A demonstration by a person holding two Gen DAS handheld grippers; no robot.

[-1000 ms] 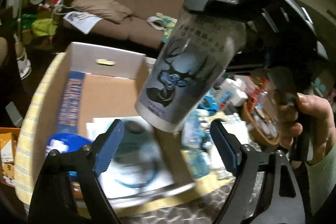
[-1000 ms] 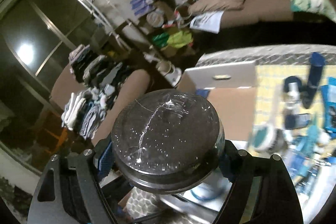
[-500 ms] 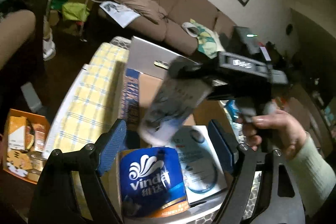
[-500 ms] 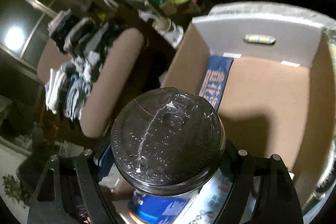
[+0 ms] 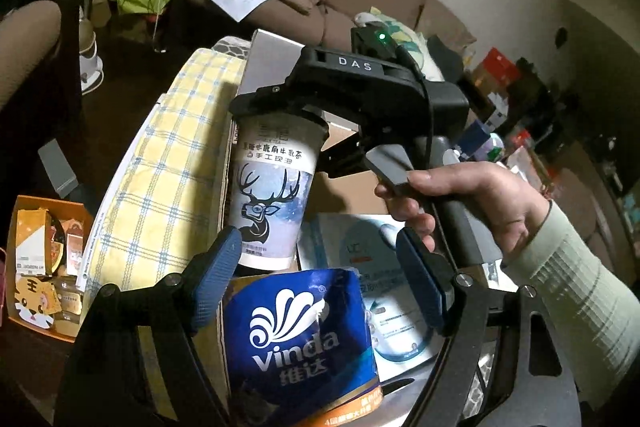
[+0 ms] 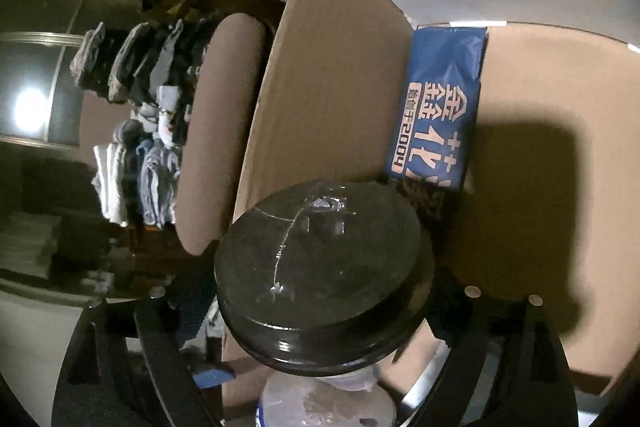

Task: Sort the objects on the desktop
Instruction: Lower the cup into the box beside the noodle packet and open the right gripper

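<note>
Cardboard box (image 6: 340, 75) on the yellow checked cloth (image 5: 168, 195) holds a blue Vinda tissue pack (image 5: 304, 339) and a white deer-print paper cup (image 5: 272, 195) with a black lid (image 6: 324, 271). Right gripper (image 5: 280, 107) is opening around that lid, the cup between its jaws. Left gripper (image 5: 316, 283) hovers spread and empty above the pack.

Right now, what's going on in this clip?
A person is sorting clutter into a cardboard box. The right gripper has lowered a deer-print cup with a dark lid into the box, and its fingers are opening around it. The left gripper hovers open and empty over a blue tissue pack already lying in the box.
</note>
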